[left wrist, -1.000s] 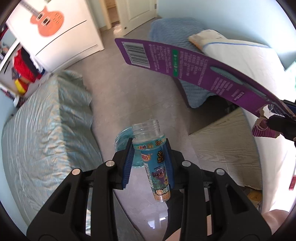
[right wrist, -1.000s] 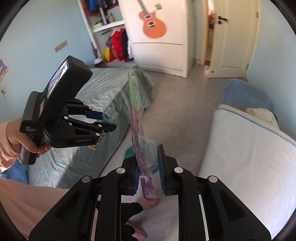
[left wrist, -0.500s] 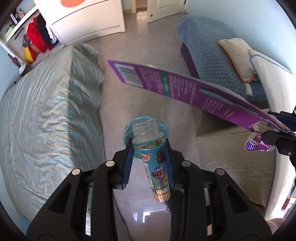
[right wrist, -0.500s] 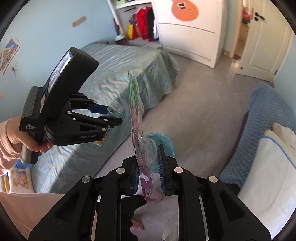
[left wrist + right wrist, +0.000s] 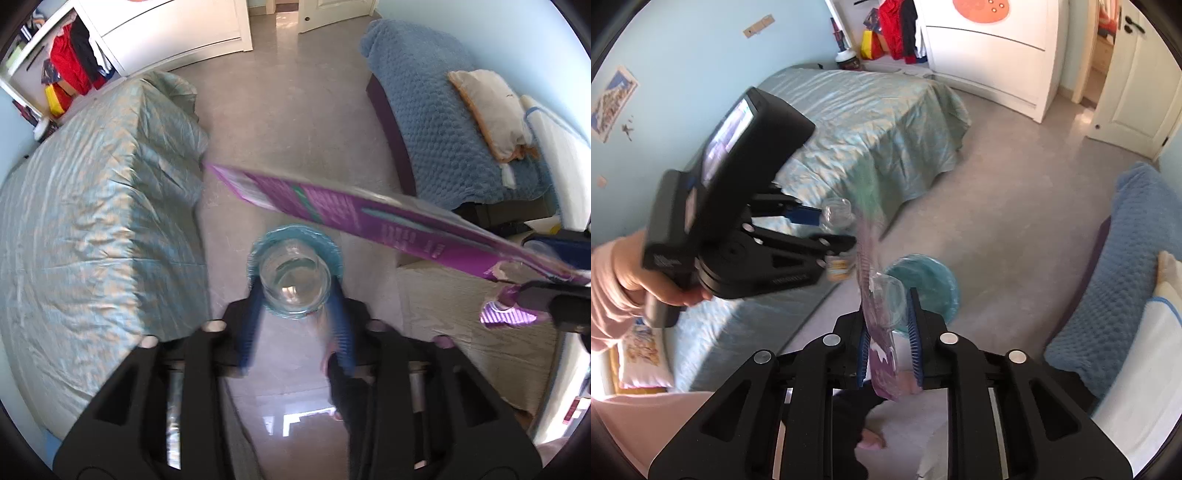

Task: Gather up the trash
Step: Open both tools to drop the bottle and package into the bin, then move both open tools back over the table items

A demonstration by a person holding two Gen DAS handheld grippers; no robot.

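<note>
1. Lowest in the left wrist view, the left claw [image 5: 297, 314] has its blue pads on either side of an uncapped clear plastic bottle [image 5: 294, 282], seen mouth-on at frame centre. The pads look spread and blurred, so I cannot tell whether they grip it or are letting go.
2. At the bottom of the right wrist view, the right claw [image 5: 889, 347] stands fairly narrow around the torn end of a purple blister pack [image 5: 882, 354]. The card lies against the left pad with a gap to the right one, so the grip is unclear.
3. Handling, as a judgement: the bottle is light, smooth and crushable, best taken around its labelled body; the pack is thin, flexible and long, so it will flap and is best held near its stiffer card end.
4. Just beyond both claws, on the floor [image 5: 295, 140], sits a teal trash bin [image 5: 932, 284], directly under the bottle.
5. Farther off: a bed [image 5: 96, 221] at the left, a blue-covered sofa [image 5: 443, 122] at the upper right.
</note>
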